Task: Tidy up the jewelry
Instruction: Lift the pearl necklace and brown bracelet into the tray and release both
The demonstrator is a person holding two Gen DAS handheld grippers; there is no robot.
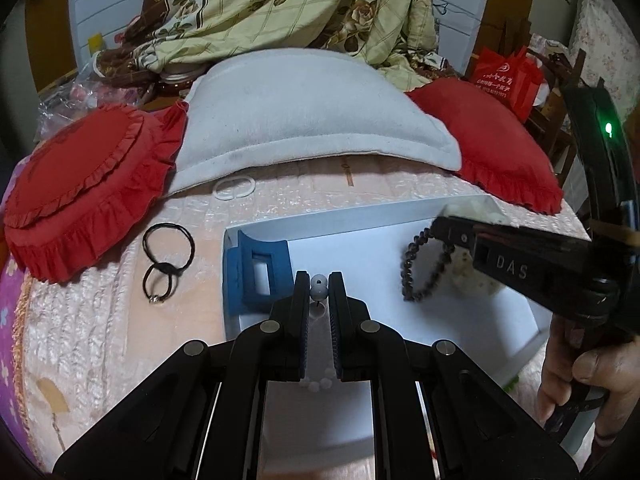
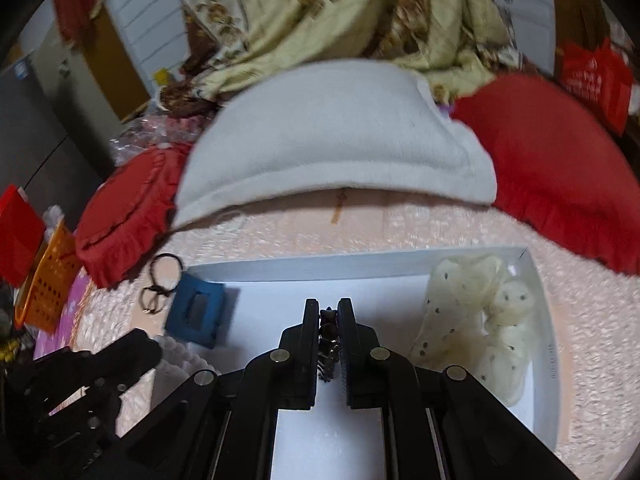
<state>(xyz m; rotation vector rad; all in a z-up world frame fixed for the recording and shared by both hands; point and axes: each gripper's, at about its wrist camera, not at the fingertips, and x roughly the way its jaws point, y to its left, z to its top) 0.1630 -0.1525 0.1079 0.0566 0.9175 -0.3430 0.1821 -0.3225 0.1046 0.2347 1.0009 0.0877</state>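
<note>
My left gripper (image 1: 319, 280) is shut on a pale bead bracelet (image 1: 319, 282), low over a white box (image 1: 532, 320); more of its beads (image 1: 318, 384) hang below the pads. From the right, my right gripper (image 1: 436, 227) reaches over the box, shut on a dark bead bracelet (image 1: 416, 268) that dangles in a loop. In the right wrist view the right gripper (image 2: 329, 310) pinches the dark bracelet (image 2: 328, 344) between its pads. The left gripper (image 2: 148, 348) shows at lower left with pale beads (image 2: 180, 356) beside it. A blue hair claw (image 1: 258, 272) leans at the box's left end.
A cream dotted scrunchie (image 2: 480, 320) lies in the box's right end. Black hair ties (image 1: 168, 258) and a clear ring (image 1: 234, 188) lie on the pink bedspread left of the box. Behind are a grey pillow (image 1: 312, 112), red cushions (image 1: 80, 184) and an orange basket (image 2: 48, 292).
</note>
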